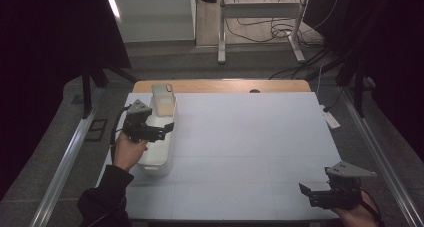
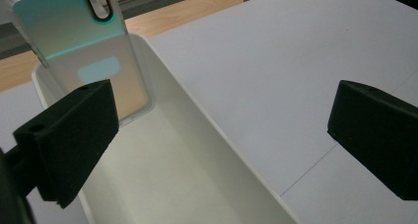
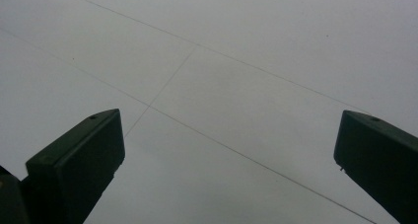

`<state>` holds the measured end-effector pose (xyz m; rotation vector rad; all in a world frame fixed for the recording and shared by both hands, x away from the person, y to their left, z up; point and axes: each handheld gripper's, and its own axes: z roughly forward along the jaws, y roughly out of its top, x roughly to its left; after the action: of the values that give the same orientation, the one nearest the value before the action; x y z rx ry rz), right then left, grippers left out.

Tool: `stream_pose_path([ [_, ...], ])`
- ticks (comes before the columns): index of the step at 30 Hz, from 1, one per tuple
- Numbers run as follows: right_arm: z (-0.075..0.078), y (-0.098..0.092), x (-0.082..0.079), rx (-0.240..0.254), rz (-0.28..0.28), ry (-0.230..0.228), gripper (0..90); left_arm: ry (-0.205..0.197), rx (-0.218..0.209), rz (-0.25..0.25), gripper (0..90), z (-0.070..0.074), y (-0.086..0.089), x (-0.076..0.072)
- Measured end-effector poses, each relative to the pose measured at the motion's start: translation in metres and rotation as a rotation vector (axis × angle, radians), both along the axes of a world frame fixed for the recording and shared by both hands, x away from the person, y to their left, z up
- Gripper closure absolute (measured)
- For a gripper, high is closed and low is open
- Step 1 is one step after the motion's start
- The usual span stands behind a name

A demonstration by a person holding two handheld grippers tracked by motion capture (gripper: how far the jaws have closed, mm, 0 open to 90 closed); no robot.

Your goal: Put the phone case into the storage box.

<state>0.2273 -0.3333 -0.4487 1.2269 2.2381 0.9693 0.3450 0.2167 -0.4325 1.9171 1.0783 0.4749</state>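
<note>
High view: one long white plastic bin (image 1: 159, 152) under the left gripper (image 1: 159, 132), one glossy phone case (image 1: 163, 98) leaning inside its far end. Left gripper view: jaws wide apart, empty. Right gripper view: right gripper (image 3: 229, 160) wide open, holding nothing, above smooth white table (image 3: 246, 61).

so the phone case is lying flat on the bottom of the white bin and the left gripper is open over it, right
Not quite. The phone case isn't lying flat: it stands on end, leaning against the far end wall of the white bin, its top poking above the rim. The left gripper view shows this. The rest holds: the left gripper is open over the bin.
</note>
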Motion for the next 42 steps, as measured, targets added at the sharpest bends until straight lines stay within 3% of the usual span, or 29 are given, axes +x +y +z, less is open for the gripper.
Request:
stream_pose_path([
  [13, 0.000, 0.000, 0.000, -0.001, 0.001, -0.001, 0.0, -0.006, -0.036, -0.016, 0.0, -0.001, 0.006, -0.023],
  [42, 0.000, 0.001, 0.000, -0.010, 0.003, 0.004, 0.0, -0.012, -0.036, -0.019, 0.0, -0.003, 0.009, -0.075],
])
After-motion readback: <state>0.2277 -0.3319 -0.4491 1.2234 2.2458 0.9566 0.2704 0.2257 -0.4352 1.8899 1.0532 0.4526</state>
